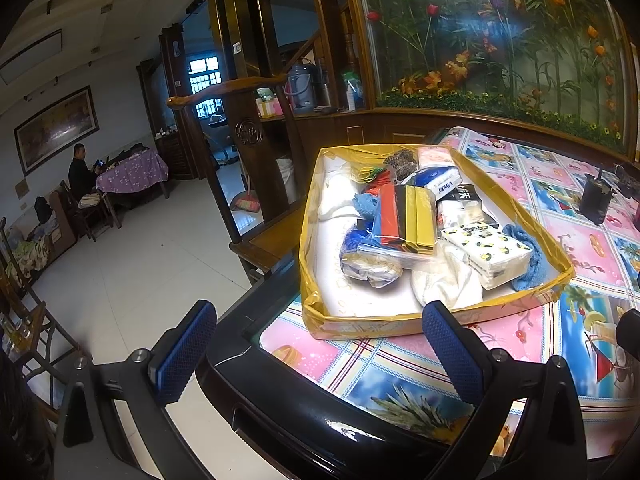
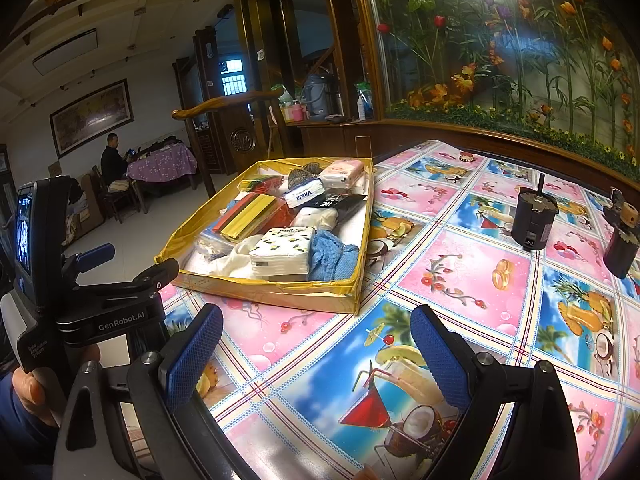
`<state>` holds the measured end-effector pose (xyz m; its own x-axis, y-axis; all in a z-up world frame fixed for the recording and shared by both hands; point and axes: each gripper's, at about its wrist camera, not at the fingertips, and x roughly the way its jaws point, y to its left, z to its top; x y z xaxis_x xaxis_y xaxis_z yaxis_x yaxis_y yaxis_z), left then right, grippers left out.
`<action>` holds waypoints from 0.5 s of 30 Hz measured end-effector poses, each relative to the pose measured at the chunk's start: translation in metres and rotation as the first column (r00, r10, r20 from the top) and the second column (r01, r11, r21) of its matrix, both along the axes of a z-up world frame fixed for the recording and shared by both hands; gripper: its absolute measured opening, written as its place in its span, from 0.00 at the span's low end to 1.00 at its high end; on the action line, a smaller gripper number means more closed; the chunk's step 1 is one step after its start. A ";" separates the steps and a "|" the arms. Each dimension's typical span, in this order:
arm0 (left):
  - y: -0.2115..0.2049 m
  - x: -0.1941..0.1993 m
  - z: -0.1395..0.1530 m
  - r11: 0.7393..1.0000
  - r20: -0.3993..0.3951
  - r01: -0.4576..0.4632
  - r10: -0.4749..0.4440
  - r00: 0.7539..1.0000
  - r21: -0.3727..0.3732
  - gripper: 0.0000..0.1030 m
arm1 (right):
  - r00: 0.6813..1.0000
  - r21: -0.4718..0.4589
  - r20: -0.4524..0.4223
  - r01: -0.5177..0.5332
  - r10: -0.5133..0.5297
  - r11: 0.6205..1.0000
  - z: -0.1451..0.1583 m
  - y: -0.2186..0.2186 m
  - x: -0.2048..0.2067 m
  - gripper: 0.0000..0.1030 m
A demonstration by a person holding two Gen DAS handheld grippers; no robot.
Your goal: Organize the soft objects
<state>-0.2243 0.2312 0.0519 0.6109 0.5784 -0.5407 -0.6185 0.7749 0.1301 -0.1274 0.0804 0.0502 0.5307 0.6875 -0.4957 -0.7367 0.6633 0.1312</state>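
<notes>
Both my grippers hang empty. The left gripper (image 1: 320, 356) has its blue-padded fingers wide apart, low in the frame, over the table edge just short of the tray. The right gripper (image 2: 316, 354) is the same, fingers spread with nothing between them, over bare tablecloth (image 2: 460, 280) at lower centre.

All the soft stuff sits piled in the yellow-lined cardboard tray (image 1: 400, 322), centre of the left view and centre-left of the right view. Nothing soft lies out on the cloth. That fits either a heap waiting to be sorted or things already gathered in, so I won't call it.

Handling guesses:
- Lemon-print tissue pack (image 1: 490, 254), near right of the tray: light and squashy, with slick film wrap. I'd pinch across the short sides.
- Blue knit cloth (image 1: 528, 256), against the tray's right wall: limp and grippy. Grab a bunched fold.
- White cloth (image 1: 444, 284), near edge: floppy, will drape and drag.
- Clear zip bag (image 1: 384, 256): slippery plastic that crinkles. Take it by the sealed edge.
- Red, black and yellow folded strips (image 1: 408, 216): stiffer and flat, probably glossy.
- Vinda tissue pack (image 1: 438, 184), further back: small and compressible.

The tablecloth is glossy printed vinyl. Two dark cylindrical gadgets (image 2: 534, 220) stand at the right, well apart from the tray.
</notes>
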 end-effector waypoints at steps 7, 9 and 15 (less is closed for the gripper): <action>-0.001 0.000 0.000 1.000 0.001 -0.002 0.002 1.000 0.002 1.00 | 1.000 0.000 -0.001 0.000 0.000 1.000 0.000 0.000 0.001 0.94; -0.002 0.000 -0.001 1.000 0.000 0.001 -0.001 1.000 0.004 1.00 | 1.000 0.001 0.000 0.001 -0.001 1.000 0.000 0.000 0.001 0.94; -0.001 0.001 -0.002 1.000 -0.002 0.003 -0.003 1.000 0.004 1.00 | 1.000 0.001 0.000 0.000 0.000 1.000 0.000 0.000 0.000 0.94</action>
<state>-0.2237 0.2299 0.0503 0.6115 0.5787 -0.5396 -0.6161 0.7761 0.1342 -0.1270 0.0805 0.0503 0.5303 0.6881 -0.4953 -0.7369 0.6630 0.1322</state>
